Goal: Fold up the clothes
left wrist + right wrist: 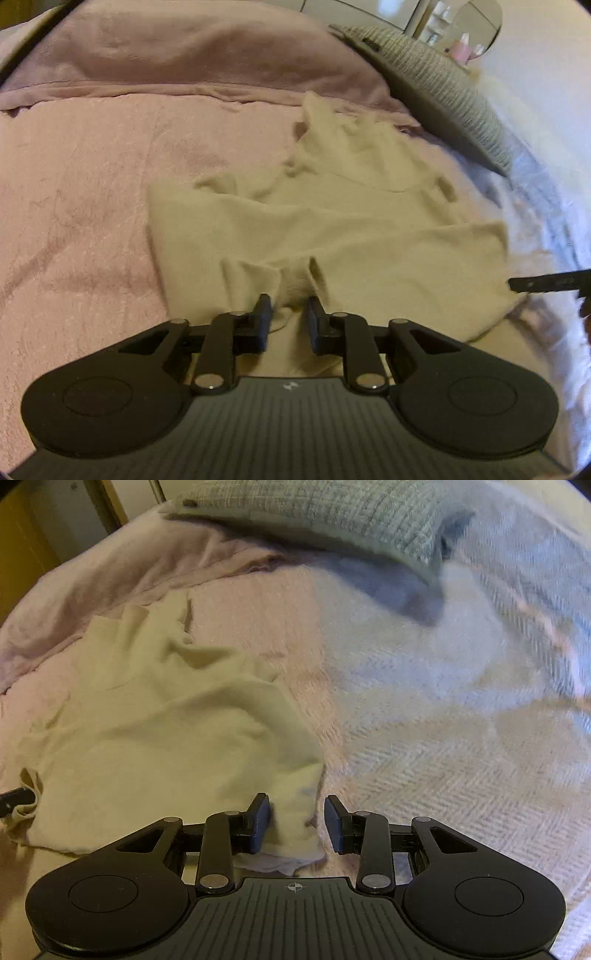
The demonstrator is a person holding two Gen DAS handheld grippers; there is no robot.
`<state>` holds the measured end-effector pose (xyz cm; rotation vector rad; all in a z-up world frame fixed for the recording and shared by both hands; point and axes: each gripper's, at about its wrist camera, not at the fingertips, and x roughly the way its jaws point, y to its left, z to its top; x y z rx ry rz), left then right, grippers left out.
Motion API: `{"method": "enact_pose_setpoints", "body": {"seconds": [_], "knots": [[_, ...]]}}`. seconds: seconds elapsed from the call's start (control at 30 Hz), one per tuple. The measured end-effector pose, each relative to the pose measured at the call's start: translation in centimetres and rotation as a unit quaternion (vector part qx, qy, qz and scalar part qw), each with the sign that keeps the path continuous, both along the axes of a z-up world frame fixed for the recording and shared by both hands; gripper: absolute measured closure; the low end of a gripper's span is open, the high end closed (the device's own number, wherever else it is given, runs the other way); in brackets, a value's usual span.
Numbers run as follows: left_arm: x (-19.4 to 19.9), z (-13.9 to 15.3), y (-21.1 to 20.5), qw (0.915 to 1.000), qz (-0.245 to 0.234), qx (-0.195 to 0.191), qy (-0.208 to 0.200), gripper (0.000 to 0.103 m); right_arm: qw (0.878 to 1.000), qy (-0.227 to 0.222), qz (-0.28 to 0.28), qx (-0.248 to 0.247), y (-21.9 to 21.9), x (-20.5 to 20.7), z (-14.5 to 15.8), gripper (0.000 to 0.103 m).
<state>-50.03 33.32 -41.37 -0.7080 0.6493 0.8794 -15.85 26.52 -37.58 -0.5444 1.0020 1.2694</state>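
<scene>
A cream garment (pixel 351 240) lies spread and rumpled on the pink bed cover (pixel 92 203). My left gripper (pixel 289 314) is at its near hem, where a bunch of cloth fills the narrow gap between the pads and puckers toward them. In the right wrist view the same garment (pixel 166 738) fills the left half, and its near right corner lies between my right gripper's (pixel 295 821) jaws. That corner touches the left pad and stands apart from the right one. One finger of each gripper shows at the other view's edge.
A grey knitted pillow (pixel 443 85) lies at the back right of the bed, also in the right wrist view (pixel 332 513). The bed cover (pixel 443 738) stretches bare to the right of the garment. A mirror with small items (pixel 461 33) stands behind the bed.
</scene>
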Motion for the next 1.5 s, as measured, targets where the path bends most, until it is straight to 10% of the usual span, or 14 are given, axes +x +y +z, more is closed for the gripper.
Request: {"method": "enact_pose_setpoints", "body": {"seconds": [0.27, 0.57, 0.7, 0.8, 1.03, 1.13, 1.2, 1.5], "knots": [[-1.8, 3.2, 1.8, 0.9984, 0.031, 0.025, -0.040, 0.087, 0.998, 0.014, 0.007, 0.062, 3.0, 2.8, 3.2, 0.068], [-1.9, 2.5, 4.4, 0.9974, 0.043, 0.004, -0.058, 0.087, 0.992, 0.104, 0.030, -0.064, 11.2, 5.8, -0.1, 0.068], [-2.0, 2.2, 5.1, 0.9966, 0.049, -0.008, -0.065, 0.087, 0.992, 0.038, 0.076, -0.093, 11.9, 3.5, -1.4, 0.068], [-2.0, 2.3, 5.6, 0.9964, 0.051, -0.008, -0.067, 0.087, 0.991, 0.016, 0.088, -0.098, 12.0, 3.2, -2.1, 0.099], [-2.0, 2.5, 8.3, 0.9951, 0.054, -0.020, -0.081, 0.080, 0.993, 0.010, -0.055, -0.101, 11.9, 9.2, -1.8, 0.099], [-1.2, 2.4, 10.3, 0.9928, 0.048, -0.027, -0.106, 0.073, 0.996, 0.056, -0.045, -0.051, 13.2, 9.4, -0.1, 0.086], [-0.3, 2.2, 11.9, 0.9901, 0.043, -0.037, -0.128, 0.069, 0.993, 0.118, -0.011, -0.011, 14.5, 8.6, 0.5, 0.046], [5.6, -1.0, 19.5, 0.9769, 0.030, -0.098, -0.188, 0.055, 0.976, 0.192, 0.090, 0.042, 21.8, 2.7, -1.4, 0.045]]}}
